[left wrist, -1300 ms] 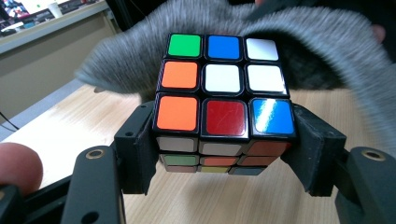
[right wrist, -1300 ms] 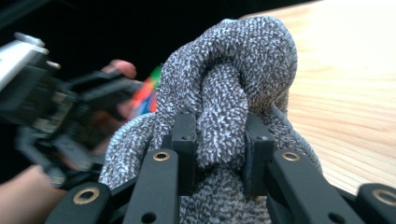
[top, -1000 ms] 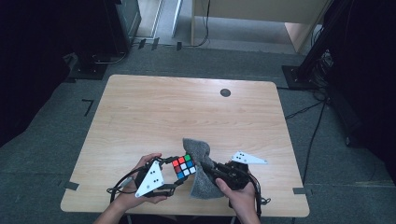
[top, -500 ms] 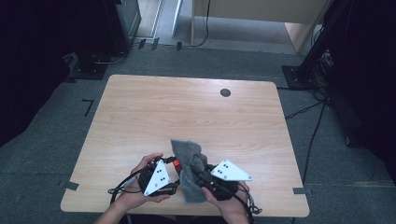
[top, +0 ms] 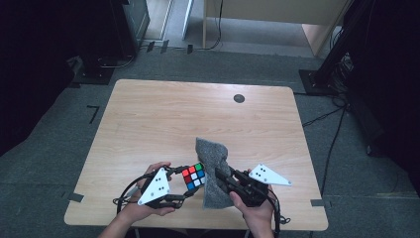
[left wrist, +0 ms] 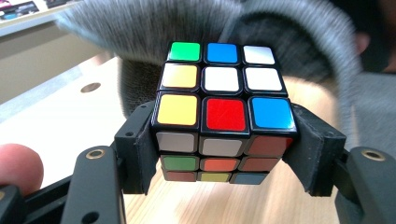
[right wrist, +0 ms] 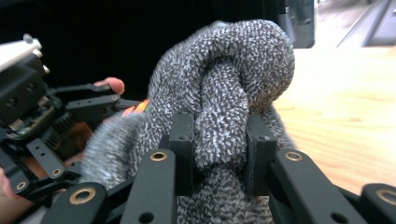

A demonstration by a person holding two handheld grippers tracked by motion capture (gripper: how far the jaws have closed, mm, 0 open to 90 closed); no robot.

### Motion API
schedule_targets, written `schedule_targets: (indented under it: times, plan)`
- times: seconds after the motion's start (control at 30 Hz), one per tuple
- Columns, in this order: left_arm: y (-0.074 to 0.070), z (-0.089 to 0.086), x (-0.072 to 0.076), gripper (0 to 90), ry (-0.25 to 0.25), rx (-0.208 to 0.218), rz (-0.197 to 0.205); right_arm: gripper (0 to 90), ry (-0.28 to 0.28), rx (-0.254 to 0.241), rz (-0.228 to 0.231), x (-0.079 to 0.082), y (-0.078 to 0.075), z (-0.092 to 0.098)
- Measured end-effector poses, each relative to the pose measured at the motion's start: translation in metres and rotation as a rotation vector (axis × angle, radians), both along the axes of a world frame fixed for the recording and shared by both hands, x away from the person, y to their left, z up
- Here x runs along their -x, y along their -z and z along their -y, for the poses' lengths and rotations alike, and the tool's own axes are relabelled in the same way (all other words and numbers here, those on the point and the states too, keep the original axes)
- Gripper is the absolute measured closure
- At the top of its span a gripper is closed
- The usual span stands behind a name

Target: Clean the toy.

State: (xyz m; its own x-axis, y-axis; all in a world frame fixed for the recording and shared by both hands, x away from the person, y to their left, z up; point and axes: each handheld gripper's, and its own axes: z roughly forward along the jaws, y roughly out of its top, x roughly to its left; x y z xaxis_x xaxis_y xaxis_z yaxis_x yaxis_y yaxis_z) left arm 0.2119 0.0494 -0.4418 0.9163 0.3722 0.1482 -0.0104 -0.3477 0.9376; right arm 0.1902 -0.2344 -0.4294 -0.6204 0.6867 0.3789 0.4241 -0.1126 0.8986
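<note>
Puzzle cube clamped in one gripper, grey knitted cloth pinched in the other, low on the table.

High view: the left gripper (top: pixel 184 188) at lower centre-left holds the Rubik's cube (top: pixel 193 176) above the wooden table (top: pixel 148 124); just to its right the right gripper (top: pixel 221 176) holds the grey cloth (top: pixel 212 163), which rises toward centre frame. Left gripper view: both jaws press the Rubik's cube's (left wrist: pixel 223 112) lower sides at mid-frame, the cloth (left wrist: pixel 154 28) draped behind it across the top. Right gripper view: the narrowly parted jaws squeeze a bunched fold of cloth (right wrist: pixel 224 93) at centre, the left gripper (right wrist: pixel 32 121) at the left edge.
</note>
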Motion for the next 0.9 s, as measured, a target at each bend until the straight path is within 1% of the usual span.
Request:
schedule_targets:
  times: [0.03,0.07,0.1,0.13,0.17,0.2,0.23,0.27,0.3,0.33,0.37,0.4,0.47,0.5,0.53,0.57,0.6,0.67,0.7,0.73,0.77,0.8,0.87,0.9]
  plan:
    - [0.000,0.001,0.001,34.2,0.008,0.004,-0.003,70.6,-0.032,-0.011,-0.012,-0.001,0.003,-0.002]
    - [-0.001,0.001,0.001,34.2,0.009,0.006,-0.007,71.0,-0.055,-0.005,-0.016,-0.002,0.006,-0.005]
    - [-0.001,0.000,0.001,34.2,0.004,0.004,-0.007,71.5,-0.052,0.000,-0.016,-0.002,0.010,-0.008]
    - [-0.002,-0.003,0.000,34.2,0.009,0.014,-0.019,71.5,-0.050,-0.013,-0.033,-0.004,0.013,-0.008]
    - [-0.003,-0.005,-0.001,34.2,0.011,0.036,-0.028,71.7,-0.054,0.011,-0.062,-0.007,0.018,-0.008]
    - [-0.005,-0.008,-0.003,34.2,0.011,0.071,-0.041,71.8,-0.044,0.064,-0.069,-0.009,0.021,-0.009]
    - [-0.007,-0.011,-0.005,34.2,0.007,0.105,-0.054,71.8,-0.024,0.140,-0.066,-0.010,0.025,-0.010]
    - [-0.010,-0.014,-0.006,34.2,-0.001,0.133,-0.060,71.8,-0.018,0.162,-0.070,-0.012,0.030,-0.010]
    - [-0.012,-0.017,-0.008,34.2,-0.013,0.159,-0.065,71.8,-0.024,0.141,-0.082,-0.013,0.034,-0.009]
    - [-0.012,-0.019,-0.009,34.2,-0.018,0.172,-0.073,71.9,-0.044,0.092,-0.087,-0.014,0.038,-0.008]
    - [-0.012,-0.021,-0.010,34.2,-0.023,0.191,-0.085,71.9,-0.062,0.067,-0.070,-0.014,0.039,-0.008]
    - [-0.012,-0.023,-0.012,34.2,-0.031,0.204,-0.095,71.9,-0.089,0.044,-0.039,-0.013,0.040,-0.011]
    - [-0.011,-0.025,-0.014,34.2,-0.033,0.230,-0.121,72.0,-0.149,0.022,0.021,-0.009,0.039,-0.020]
    - [-0.011,-0.025,-0.014,34.2,-0.031,0.243,-0.129,72.4,-0.168,0.030,0.049,-0.007,0.038,-0.026]
    - [-0.011,-0.025,-0.015,34.2,-0.028,0.254,-0.139,72.7,-0.186,0.044,0.064,-0.005,0.038,-0.032]
    - [-0.011,-0.025,-0.014,34.2,-0.027,0.258,-0.142,72.7,-0.221,0.058,0.072,-0.003,0.040,-0.040]
    - [-0.011,-0.024,-0.014,34.2,-0.029,0.256,-0.139,72.8,-0.241,0.074,0.079,-0.002,0.041,-0.045]
    - [-0.012,-0.024,-0.013,34.2,-0.036,0.250,-0.131,72.6,-0.293,0.134,0.100,0.001,0.045,-0.057]
    - [-0.013,-0.024,-0.013,34.2,-0.036,0.251,-0.130,72.6,-0.303,0.169,0.115,0.003,0.046,-0.060]
    - [-0.013,-0.024,-0.013,34.2,-0.038,0.256,-0.131,72.5,-0.295,0.187,0.123,0.003,0.044,-0.061]
    - [-0.013,-0.026,-0.014,34.2,-0.041,0.266,-0.133,72.6,-0.279,0.182,0.129,0.002,0.043,-0.060]
    - [-0.014,-0.027,-0.014,34.2,-0.044,0.271,-0.132,72.6,-0.241,0.153,0.127,0.000,0.039,-0.054]
    - [-0.014,-0.027,-0.013,34.2,-0.059,0.248,-0.108,72.7,-0.163,0.095,0.132,-0.002,0.036,-0.041]
    - [-0.013,-0.026,-0.013,34.2,-0.057,0.241,-0.107,72.8,-0.138,0.081,0.137,-0.003,0.035,-0.037]
